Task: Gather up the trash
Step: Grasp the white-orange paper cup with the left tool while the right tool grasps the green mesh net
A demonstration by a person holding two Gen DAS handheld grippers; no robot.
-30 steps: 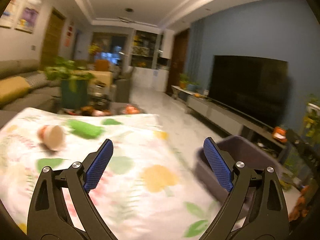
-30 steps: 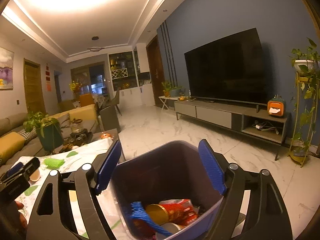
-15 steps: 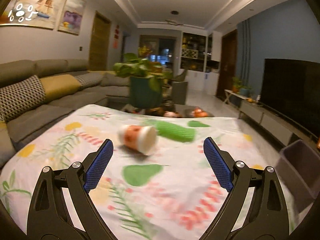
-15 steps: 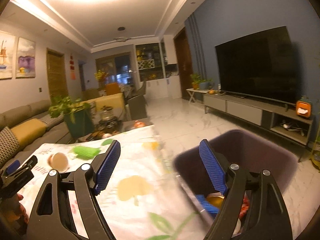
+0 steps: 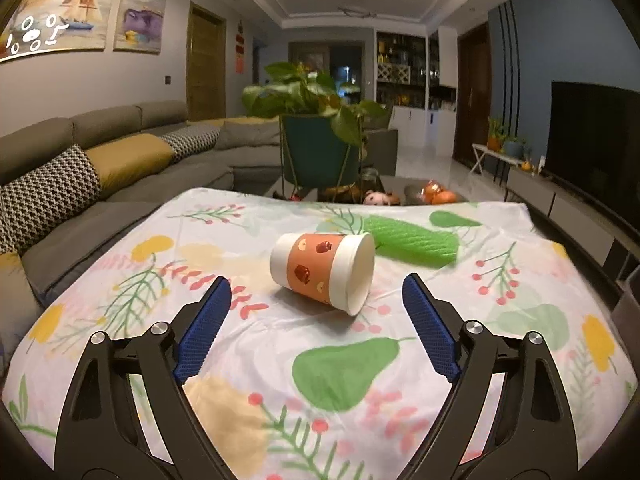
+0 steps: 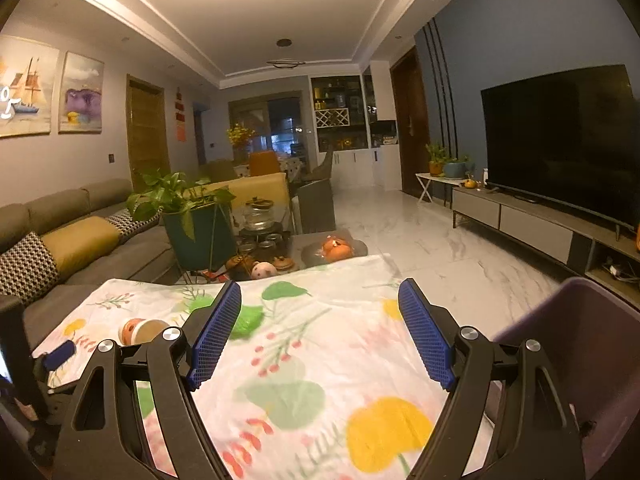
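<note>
Since half a second ago, the paper cup (image 5: 323, 272) sits larger and nearer the middle of the left wrist view; left gripper (image 5: 316, 312) has closed in on it. Cup lies on its side on the floral tablecloth (image 5: 340, 368), mouth toward lower right, just ahead of the spread blue fingertips (image 5: 204, 324) and between their lines, not touched. Green ribbed piece (image 5: 416, 240) lies just behind the cup's rim. Right gripper (image 6: 320, 336) has swung away from the purple bin (image 6: 592, 344), now at its right edge; jaws wide, holding nothing, over the cloth. Potted plant (image 5: 316, 148) stands beyond the table's far end.
</note>
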